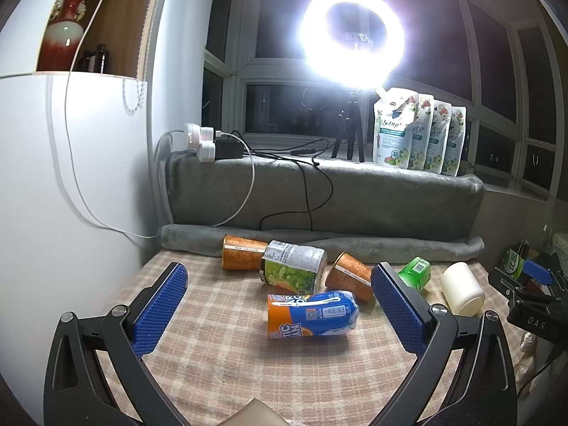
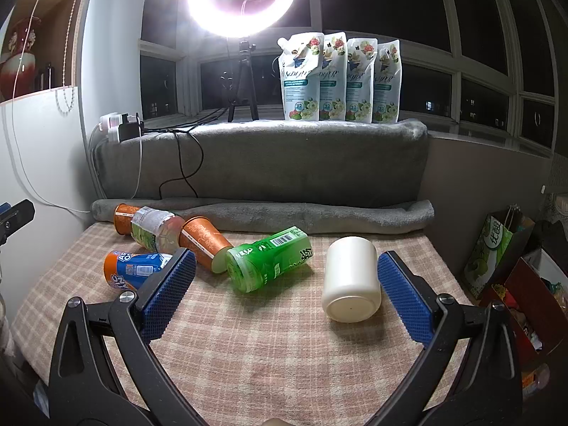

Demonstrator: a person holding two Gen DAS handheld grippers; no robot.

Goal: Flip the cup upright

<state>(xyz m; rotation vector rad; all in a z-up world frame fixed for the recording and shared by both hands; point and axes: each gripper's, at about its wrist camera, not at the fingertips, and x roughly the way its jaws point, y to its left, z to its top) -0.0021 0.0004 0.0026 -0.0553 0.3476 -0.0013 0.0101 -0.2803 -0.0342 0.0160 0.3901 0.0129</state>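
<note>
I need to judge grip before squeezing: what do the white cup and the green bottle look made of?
The white cup looks like matte, opaque plastic: even cream colour, soft highlights, a moulding dot on its base. The green bottle looks like thin glossy translucent plastic with a printed label and barcode, light glowing through it.

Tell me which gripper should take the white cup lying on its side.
Right. The white cup lies just ahead of the open right gripper, close to its right finger, base facing the camera. The open left gripper is lined up on the blue-and-orange bottle instead, with the cup off to its right.
</note>
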